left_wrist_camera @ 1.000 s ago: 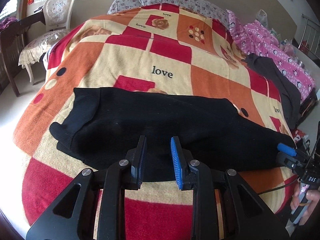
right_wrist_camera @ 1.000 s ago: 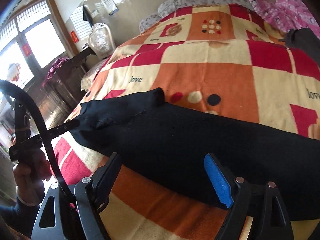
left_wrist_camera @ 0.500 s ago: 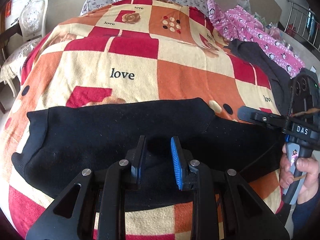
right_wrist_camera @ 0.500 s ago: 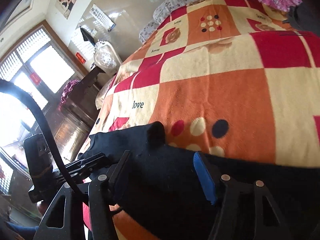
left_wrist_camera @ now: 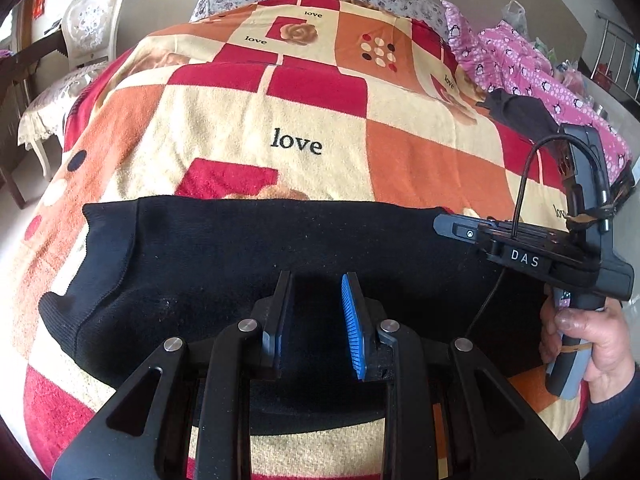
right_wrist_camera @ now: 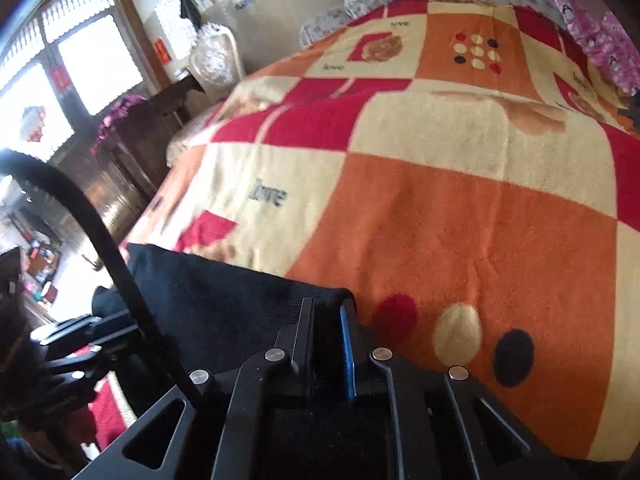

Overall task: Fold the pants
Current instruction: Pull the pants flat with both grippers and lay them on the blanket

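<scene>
Pants (left_wrist_camera: 248,264), black knit, flat across near edge of blanket (left_wrist_camera: 248,128). Left gripper (left_wrist_camera: 316,312) pinching near hem, fabric bunched between narrow jaws. Right gripper (right_wrist_camera: 326,336) jaws just closing, now clamped on far folded corner of pants. "DAS" on right gripper's body. "love" printed on blanket squares.

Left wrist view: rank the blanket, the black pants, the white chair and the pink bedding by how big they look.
1. blanket
2. black pants
3. pink bedding and white chair look similar, and both are farther away, so unranked.
</scene>
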### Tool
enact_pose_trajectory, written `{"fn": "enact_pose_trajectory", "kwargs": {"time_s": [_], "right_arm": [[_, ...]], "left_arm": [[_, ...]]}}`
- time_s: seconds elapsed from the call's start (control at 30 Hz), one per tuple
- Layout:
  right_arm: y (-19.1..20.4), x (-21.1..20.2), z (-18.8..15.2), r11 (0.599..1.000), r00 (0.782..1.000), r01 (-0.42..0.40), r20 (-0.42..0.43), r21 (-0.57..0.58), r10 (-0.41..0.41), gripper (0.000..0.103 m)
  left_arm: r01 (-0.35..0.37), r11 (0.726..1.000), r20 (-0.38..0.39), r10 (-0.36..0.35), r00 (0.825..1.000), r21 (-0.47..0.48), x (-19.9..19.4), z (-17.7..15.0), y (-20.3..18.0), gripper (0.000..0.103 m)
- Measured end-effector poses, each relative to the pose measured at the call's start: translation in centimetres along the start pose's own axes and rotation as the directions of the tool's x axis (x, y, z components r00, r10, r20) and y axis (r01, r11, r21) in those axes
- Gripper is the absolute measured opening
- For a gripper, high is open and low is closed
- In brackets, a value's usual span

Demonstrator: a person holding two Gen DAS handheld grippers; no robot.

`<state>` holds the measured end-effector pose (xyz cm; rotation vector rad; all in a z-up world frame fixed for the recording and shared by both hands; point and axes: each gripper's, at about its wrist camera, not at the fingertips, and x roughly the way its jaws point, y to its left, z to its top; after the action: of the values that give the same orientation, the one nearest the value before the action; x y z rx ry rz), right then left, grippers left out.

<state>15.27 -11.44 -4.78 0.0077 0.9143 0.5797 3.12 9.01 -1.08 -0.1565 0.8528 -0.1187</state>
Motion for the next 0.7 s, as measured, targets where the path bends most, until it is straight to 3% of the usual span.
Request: {"fn": "enact_pose_trajectory", "kwargs": {"time_s": [0.1,0.23,0.37,0.5,0.63,0.7], "right_arm": [[-0.6,-1.5,-0.6,0.999,0.999,-0.016,0.028,0.041,0.015,0.014],[-1.3,-5.8,-2.2,0.994,0.995,-0.042,0.1,0.1,0.032,0.034],[-1.7,-10.0,-5.2,0.995,0.991,-0.017,0.137,0.097,0.003,0.035],[-3.8,-13.8,-8.4,0.985,0.984,-0.009,0.176,0.175,-0.022,0.036],[-5.5,-16.6,-11.3,0.97,0.978,0.009,0.198,0.243,-0.058,0.047],[-6.4,-17.7,-12.9,0.961,0.976,0.015,0.204,0.276,-0.073,0.049]], "left_arm": [[-0.013,1.0,0.009,0.013,1.0,0.015,-0.2,-0.2,-0.4,0.023],[-0.036,0.999,0.021,0.035,0.999,0.039,-0.5,-0.4,-1.4,0.023],[-0.014,0.998,0.029,0.012,1.0,0.055,-0.9,-0.4,-2.7,0.023],[0.02,0.996,0.047,-0.024,0.999,0.084,-1.5,-0.5,-4.6,0.023],[0.061,0.992,0.048,-0.067,0.997,0.106,-1.9,-0.5,-6.7,0.023],[0.068,0.991,0.039,-0.073,0.997,0.114,-1.7,-0.5,-7.6,0.028]]}}
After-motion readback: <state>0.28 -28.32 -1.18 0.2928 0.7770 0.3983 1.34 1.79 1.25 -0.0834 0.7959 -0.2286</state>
